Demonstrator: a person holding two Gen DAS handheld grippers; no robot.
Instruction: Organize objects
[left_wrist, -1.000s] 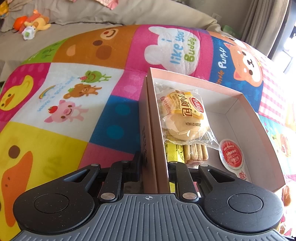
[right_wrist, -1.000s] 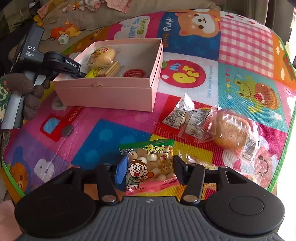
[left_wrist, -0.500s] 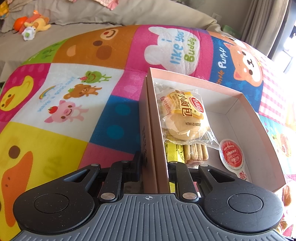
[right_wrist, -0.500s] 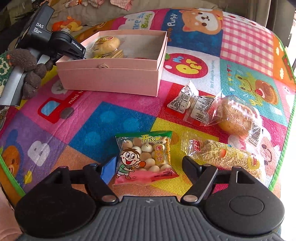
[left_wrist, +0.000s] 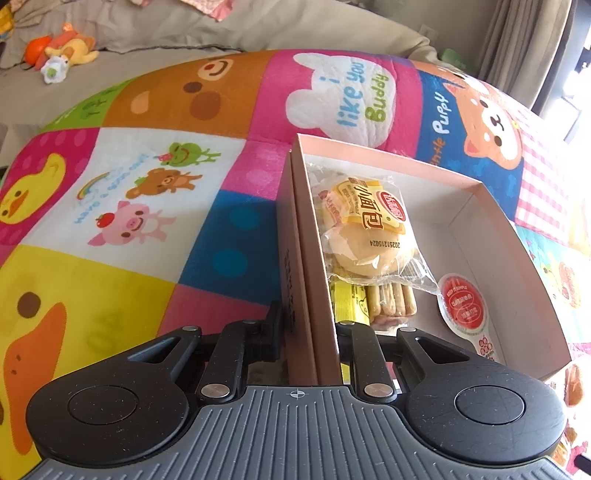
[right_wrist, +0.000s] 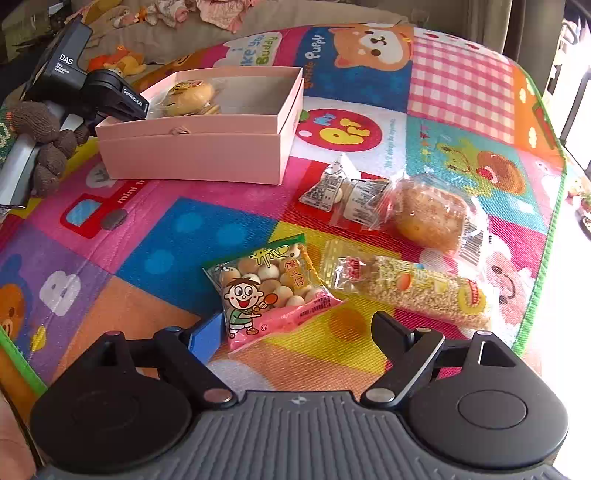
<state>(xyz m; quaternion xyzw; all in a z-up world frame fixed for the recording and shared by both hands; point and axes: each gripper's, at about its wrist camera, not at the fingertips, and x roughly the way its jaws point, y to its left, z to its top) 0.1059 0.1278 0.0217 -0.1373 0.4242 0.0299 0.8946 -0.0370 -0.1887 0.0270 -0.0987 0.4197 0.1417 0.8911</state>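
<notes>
My left gripper (left_wrist: 310, 325) is shut on the near wall of the open pink box (left_wrist: 461, 206), one finger outside and one inside. In the box lie a wrapped bun (left_wrist: 365, 225), biscuit sticks (left_wrist: 391, 302) and a red-lidded cup (left_wrist: 465, 306). My right gripper (right_wrist: 295, 328) hangs low over the play mat, jaws opening wide. The ball-biscuit snack bag (right_wrist: 266, 288) lies flat on the mat just ahead of its fingertips, touched by neither pad. The pink box (right_wrist: 192, 155) sits far left in the right wrist view, with the left gripper (right_wrist: 142, 110) at its end.
Loose on the mat to the right lie a cereal bar (right_wrist: 413, 288), a wrapped bread (right_wrist: 428, 221) and small packets (right_wrist: 332, 188). The mat's green edge (right_wrist: 546, 258) runs down the right. A brown knitted toy (right_wrist: 48, 147) sits at the left; plush toys (left_wrist: 59, 55) lie behind.
The right jaws have spread wide and released the snack bag, which now lies on the mat. The right gripper drew back a little. The left gripper has not moved.
</notes>
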